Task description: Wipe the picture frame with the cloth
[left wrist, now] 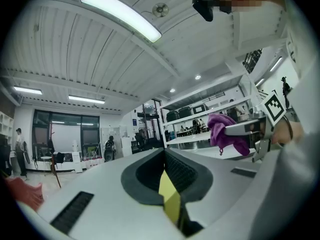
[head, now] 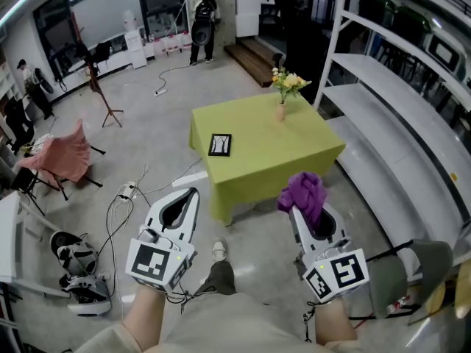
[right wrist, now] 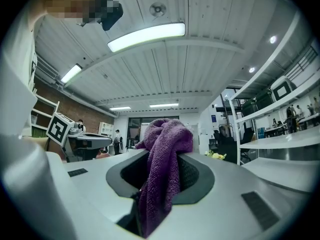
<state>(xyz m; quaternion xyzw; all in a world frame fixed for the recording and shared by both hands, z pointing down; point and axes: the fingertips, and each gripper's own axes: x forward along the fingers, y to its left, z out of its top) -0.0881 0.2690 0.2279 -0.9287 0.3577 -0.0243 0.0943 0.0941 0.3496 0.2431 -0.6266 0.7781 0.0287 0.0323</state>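
- We see the left gripper (head: 194, 192), a white two-jaw tool with a square-marker cube, held low over the grey concrete floor (head: 147, 123); its jaws are pressed together with nothing between them (a sliver of yellow-green shows through the slit lower down).
- We see the right gripper (head: 299, 213), of the same build, with its jaws clamped on the purple terry cloth (head: 303, 190); the cloth bunches above the jaw tips and hangs down through the gap between them.
- The small black-rimmed rectangular picture frame (head: 220, 145) lies flat on the square table draped in a yellow-green cover (head: 294, 153), near the table's left edge in the head view. Both grippers are well apart from it, on the near side of the table.
- A slim vase of yellow flowers (head: 282, 94) stands upright near the table's far edge, apart from the frame.
- White metal shelving (head: 383, 109) runs along the right of the table.
- A chair draped in pink fabric (head: 62, 157) stands at the far left, with loose cables (head: 121, 204) on the floor beside it.
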